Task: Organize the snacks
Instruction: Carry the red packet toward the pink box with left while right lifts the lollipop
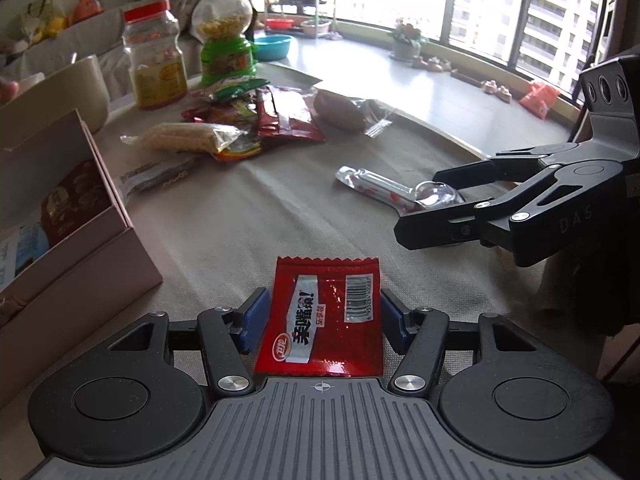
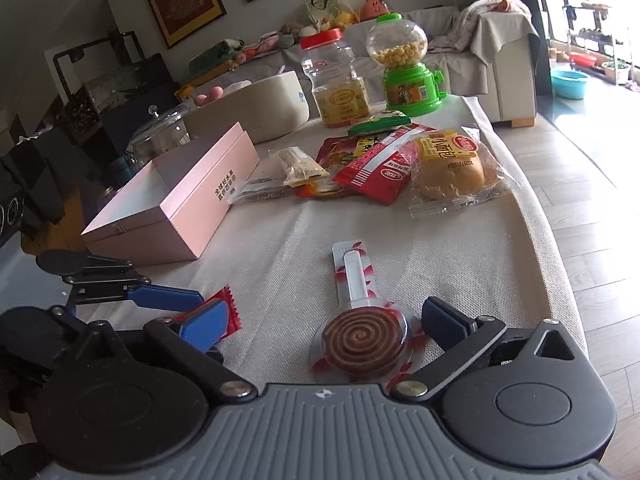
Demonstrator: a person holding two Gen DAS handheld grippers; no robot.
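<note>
A red snack packet (image 1: 320, 320) lies flat on the cloth between the blue pads of my left gripper (image 1: 322, 318), which is open around it with small gaps on both sides. The packet's corner also shows in the right wrist view (image 2: 230, 312). My right gripper (image 2: 324, 328) is open around the round head of a wrapped spiral lollipop (image 2: 360, 340); the lollipop also shows in the left wrist view (image 1: 384, 192). An open pink box (image 2: 176, 196) stands to the left and holds some packets (image 1: 68, 204).
A pile of snack packets (image 2: 372, 160) and a wrapped bun (image 2: 448, 168) lie farther back. A red-lidded jar (image 2: 340, 80), a green candy dispenser (image 2: 408, 68) and a beige round container (image 2: 256, 104) stand behind. The table's right edge (image 2: 552, 216) drops to the floor.
</note>
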